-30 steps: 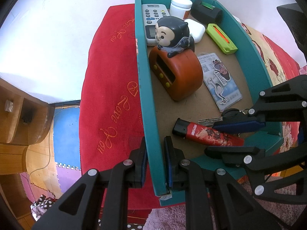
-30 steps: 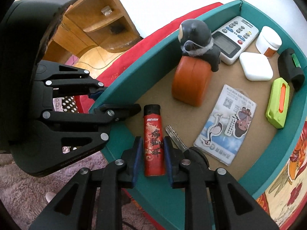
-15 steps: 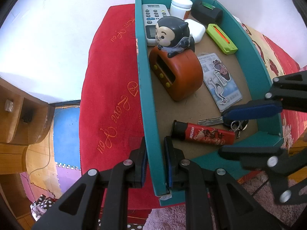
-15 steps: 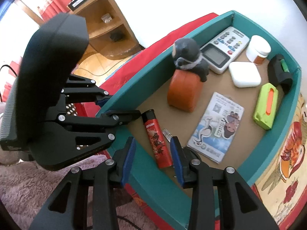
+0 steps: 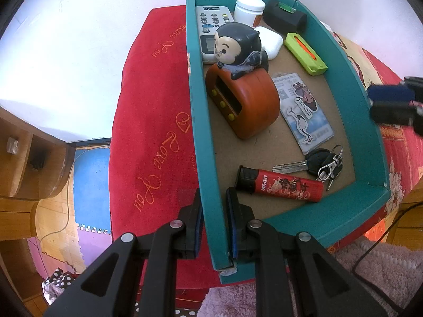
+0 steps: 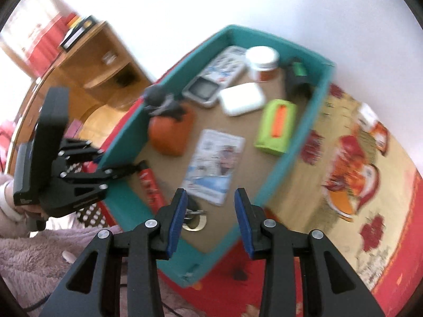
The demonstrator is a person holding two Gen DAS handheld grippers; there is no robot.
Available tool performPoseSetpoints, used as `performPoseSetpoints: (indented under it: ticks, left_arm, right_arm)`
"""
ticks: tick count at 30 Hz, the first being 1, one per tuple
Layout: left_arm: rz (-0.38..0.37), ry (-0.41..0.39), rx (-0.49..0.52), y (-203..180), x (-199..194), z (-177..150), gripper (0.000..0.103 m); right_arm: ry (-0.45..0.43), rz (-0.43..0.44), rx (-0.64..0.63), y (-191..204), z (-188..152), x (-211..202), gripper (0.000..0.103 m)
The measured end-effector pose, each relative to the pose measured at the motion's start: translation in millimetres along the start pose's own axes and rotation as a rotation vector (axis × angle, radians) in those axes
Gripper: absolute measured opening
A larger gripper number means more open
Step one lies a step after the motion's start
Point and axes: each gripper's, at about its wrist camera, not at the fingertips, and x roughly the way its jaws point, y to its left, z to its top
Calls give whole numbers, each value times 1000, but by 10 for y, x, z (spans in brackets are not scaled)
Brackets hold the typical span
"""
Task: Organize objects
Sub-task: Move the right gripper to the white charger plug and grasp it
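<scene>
A teal box rests on a red cloth. My left gripper is shut on the box's near-left wall, one pad inside and one outside; in the right wrist view the left gripper clamps the same wall of the box. A red lighter lies free on the box floor beside a bunch of keys. My right gripper hangs open and empty above the box's near corner, over the keys and right of the lighter. At the right edge of the left wrist view the right gripper just shows.
The box also holds a monkey clock, a remote, a white jar, a white case, a black block, a green cutter and a card. A wooden shelf stands left. A patterned cloth lies right.
My right gripper let go of the red lighter, opened, and drew up and away to the right. The lighter now lies on the box floor. The left gripper kept its hold.
</scene>
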Motion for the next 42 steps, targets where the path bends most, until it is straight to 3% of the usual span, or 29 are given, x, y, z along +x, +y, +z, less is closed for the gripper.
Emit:
performPoseSetpoints:
  ticks: [7, 11, 15, 21, 42]
  left_arm:
    - [0, 0, 0, -1, 0, -1, 14]
    - [0, 0, -1, 1, 0, -2, 14]
    - [0, 0, -1, -5, -4, -1, 14]
    - [-1, -3, -7, -6, -9, -4, 14]
    - [-2, -4, -12, 8, -8, -15, 14]
  right_arm:
    - [-40, -116, 116, -460, 8, -151, 38]
    - [-63, -189, 249, -882, 71, -176, 40]
    - [-85, -233, 392, -1264, 181, -104, 52]
    - [-78, -271, 511, -1581, 384, 60, 55]
    - [-67, -364, 654, -2281, 1180, 551, 58]
